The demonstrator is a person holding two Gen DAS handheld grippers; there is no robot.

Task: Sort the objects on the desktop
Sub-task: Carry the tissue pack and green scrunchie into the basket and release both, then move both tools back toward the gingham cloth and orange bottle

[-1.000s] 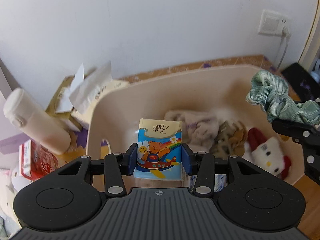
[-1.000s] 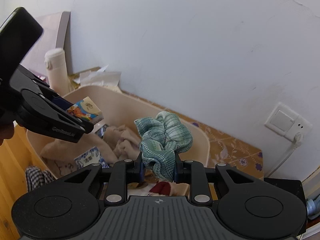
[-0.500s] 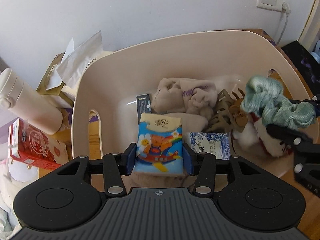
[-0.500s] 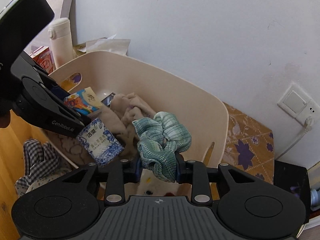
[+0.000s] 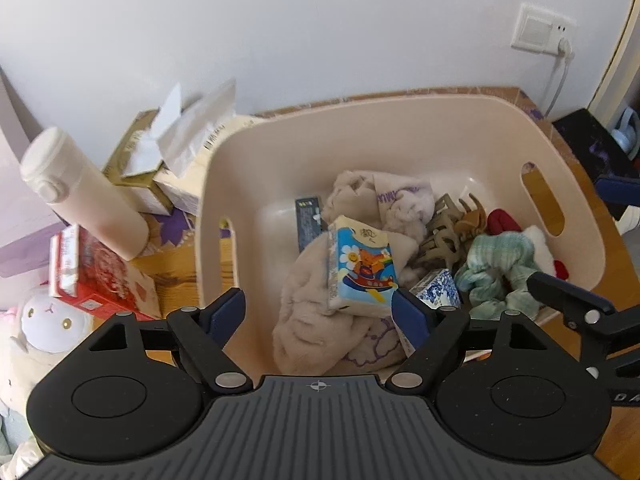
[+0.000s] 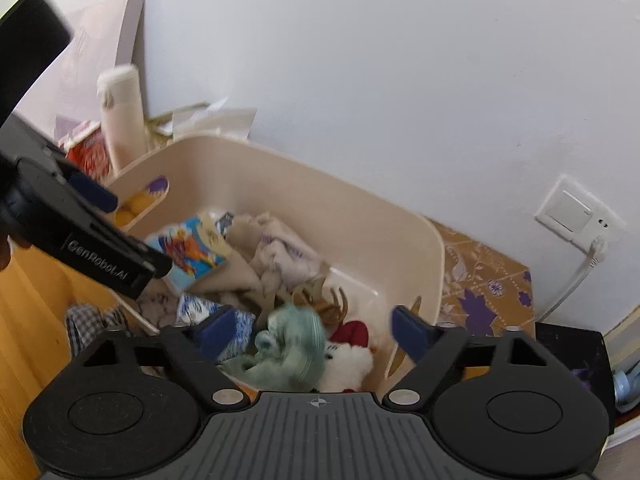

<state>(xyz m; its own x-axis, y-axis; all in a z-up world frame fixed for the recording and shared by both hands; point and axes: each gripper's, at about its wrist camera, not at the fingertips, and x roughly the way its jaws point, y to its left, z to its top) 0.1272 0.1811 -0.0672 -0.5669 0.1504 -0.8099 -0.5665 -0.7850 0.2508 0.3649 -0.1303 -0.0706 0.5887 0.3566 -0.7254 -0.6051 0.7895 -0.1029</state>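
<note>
Both grippers, left (image 5: 320,312) and right (image 6: 316,328), are opening, fingers wide and empty, over the bin (image 5: 400,128) holding tissue pack (image 5: 360,264), scrunchie (image 5: 496,268), claw clip (image 5: 452,232) and cloth (image 5: 320,320).

1. The basket (image 5: 416,120) stands on the table near the wall.
2. In it, the tissue pack (image 5: 362,270) lies on a cloth (image 5: 320,320).
3. The scrunchie (image 5: 496,268) lies right of the pack.
4. The bottle (image 5: 80,196) stands left of the basket.

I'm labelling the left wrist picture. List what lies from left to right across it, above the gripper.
White plush toy → red box → white bottle → cartoon tissue pack → blue-and-white packet → green scrunchie → wall socket.
</note>
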